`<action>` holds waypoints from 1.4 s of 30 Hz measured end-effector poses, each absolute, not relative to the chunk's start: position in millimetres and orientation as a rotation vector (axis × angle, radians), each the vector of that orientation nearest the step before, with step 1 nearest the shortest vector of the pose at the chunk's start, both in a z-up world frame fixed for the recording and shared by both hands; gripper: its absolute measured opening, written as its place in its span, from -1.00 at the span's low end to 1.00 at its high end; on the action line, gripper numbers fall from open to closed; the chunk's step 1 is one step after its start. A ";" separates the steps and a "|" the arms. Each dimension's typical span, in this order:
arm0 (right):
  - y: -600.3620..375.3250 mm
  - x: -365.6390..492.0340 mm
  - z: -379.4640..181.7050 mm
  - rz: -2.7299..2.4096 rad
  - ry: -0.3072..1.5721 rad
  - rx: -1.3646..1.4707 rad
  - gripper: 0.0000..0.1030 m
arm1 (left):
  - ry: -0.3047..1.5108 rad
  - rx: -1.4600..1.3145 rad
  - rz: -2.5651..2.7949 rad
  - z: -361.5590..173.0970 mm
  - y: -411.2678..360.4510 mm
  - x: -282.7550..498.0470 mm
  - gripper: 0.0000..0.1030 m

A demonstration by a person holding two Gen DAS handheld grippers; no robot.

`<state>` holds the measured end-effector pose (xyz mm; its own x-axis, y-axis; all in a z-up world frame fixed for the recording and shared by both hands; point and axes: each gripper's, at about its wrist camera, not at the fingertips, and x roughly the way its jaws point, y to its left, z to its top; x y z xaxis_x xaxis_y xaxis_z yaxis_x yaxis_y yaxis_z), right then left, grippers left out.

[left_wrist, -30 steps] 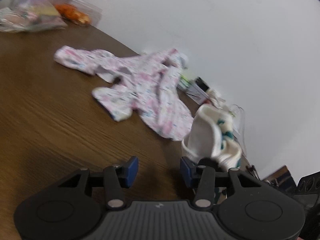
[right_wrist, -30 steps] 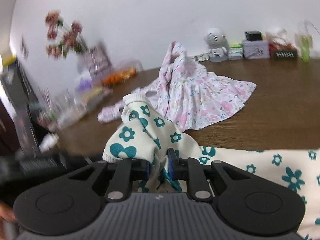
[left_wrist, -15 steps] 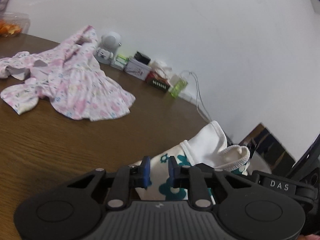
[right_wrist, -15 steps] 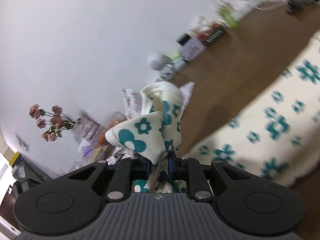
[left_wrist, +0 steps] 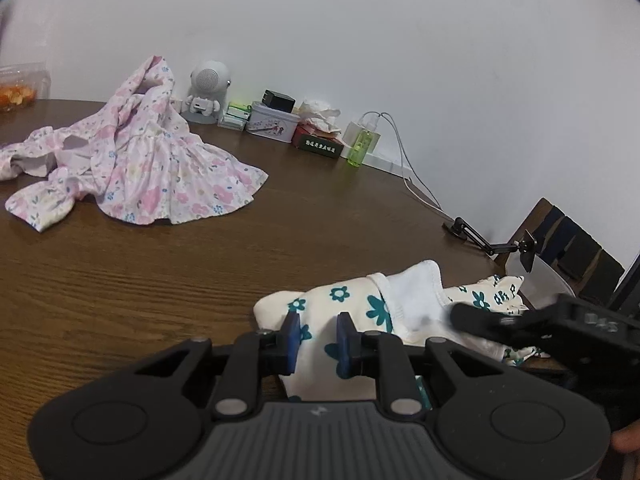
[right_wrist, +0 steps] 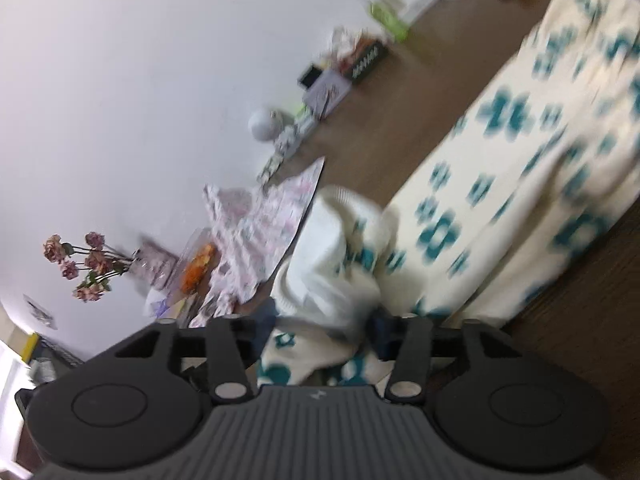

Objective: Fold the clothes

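1. Cream garment (left_wrist: 352, 312) with teal flowers lies on the brown table (left_wrist: 160, 280), straight ahead of both tools and bunched between their fingers; its white inner lining shows at a turned-over edge just beyond the left gripper (left_wrist: 318, 338).
2. Left gripper's blue pads stand close together with a fold of the garment between them. They look clenched on the cloth, though a narrow gap shows. Keep that grip firm; it is likely the anchor for the fold.
3. Right gripper (right_wrist: 320, 330) has its jaws opening, and the cloth heaped between them looks let go, no longer pressed. Judging by that, the fold is being laid down here.
4. Let the released edge settle flat before drawing the right gripper back, and draw it back low and straight, so the fingers do not snag the heap.
5. Pink flowered dress (left_wrist: 140, 164) lies well beyond the left gripper, to its left; keep the fold clear of it.
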<state>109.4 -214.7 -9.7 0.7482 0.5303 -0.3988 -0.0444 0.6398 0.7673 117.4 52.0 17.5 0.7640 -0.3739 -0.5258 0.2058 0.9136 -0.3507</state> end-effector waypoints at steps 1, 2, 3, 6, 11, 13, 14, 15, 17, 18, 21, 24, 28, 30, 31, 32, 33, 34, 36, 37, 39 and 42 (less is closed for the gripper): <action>-222.9 104.3 -8.2 0.344 0.639 0.808 0.13 | 0.623 -0.277 -0.317 19.3 52.1 116.4 -0.67; -231.1 99.2 -6.6 0.323 0.619 0.788 0.13 | 0.619 -0.264 -0.322 21.5 50.2 115.1 -0.67; -237.2 93.7 -2.5 0.297 0.589 0.748 0.13 | 0.614 -0.250 -0.326 23.7 48.3 113.8 -0.67; -237.1 81.1 15.3 0.291 0.487 0.538 -0.18 | 0.607 -0.180 -0.345 27.5 36.8 111.1 -0.67; -190.9 85.7 32.6 0.422 0.407 0.148 -0.44 | 0.634 -0.071 -0.332 19.9 17.9 111.8 -0.67; -169.4 97.0 30.0 0.461 0.420 0.016 -0.46 | 0.641 -0.062 -0.329 17.3 17.0 112.3 -0.67; -160.5 104.0 26.6 0.473 0.434 -0.035 -0.46 | 0.644 -0.058 -0.329 16.5 16.8 112.4 -0.67; -154.2 110.7 22.3 0.477 0.456 -0.075 -0.46 | 0.645 -0.053 -0.328 16.1 16.7 112.2 -0.67; -144.5 123.5 11.1 0.466 0.501 -0.134 -0.46 | 0.646 -0.038 -0.328 14.7 16.0 111.6 -0.67; -143.4 124.0 5.9 0.452 0.520 -0.145 -0.46 | 0.647 -0.031 -0.328 13.8 15.7 111.4 -0.67; -147.7 122.3 -5.8 0.427 0.561 -0.132 -0.47 | 0.647 -0.008 -0.329 11.3 12.5 111.6 -0.67; -154.5 125.1 -10.4 0.429 0.587 -0.083 -0.48 | 0.642 0.013 -0.325 10.1 9.2 111.5 -0.67; -159.3 129.7 -16.9 0.443 0.592 -0.034 -0.48 | 0.636 0.008 -0.315 8.6 8.6 110.5 -0.67; -163.6 129.1 -18.2 0.451 0.593 -0.020 -0.47 | 0.636 -0.001 -0.310 10.2 9.1 110.5 -0.64; -165.2 128.6 -17.6 0.456 0.596 -0.011 -0.46 | 0.635 -0.005 -0.308 11.5 9.3 110.1 -0.63; -166.9 127.6 -14.5 0.458 0.596 0.006 -0.44 | 0.628 -0.012 -0.310 14.1 9.9 108.8 -0.54; -168.6 126.7 -11.0 0.460 0.595 0.024 -0.28 | 0.615 -0.023 -0.313 17.3 11.2 106.6 -0.33; -171.8 124.8 -7.8 0.464 0.583 0.042 -0.15 | 0.593 -0.034 -0.303 21.8 13.3 103.1 -0.15; -181.2 116.1 0.4 0.462 0.548 0.068 0.14 | 0.549 -0.057 -0.283 30.9 17.7 96.1 0.54; -185.8 111.0 4.5 0.462 0.529 0.076 0.18 | 0.520 -0.062 -0.269 35.6 20.1 91.0 0.58; -195.1 100.8 12.6 0.463 0.490 0.092 0.61 | 0.483 -0.077 -0.259 43.3 26.4 81.5 0.72; -205.0 85.1 20.3 0.450 0.459 0.092 0.88 | 0.474 -0.135 -0.230 47.0 40.0 68.4 0.93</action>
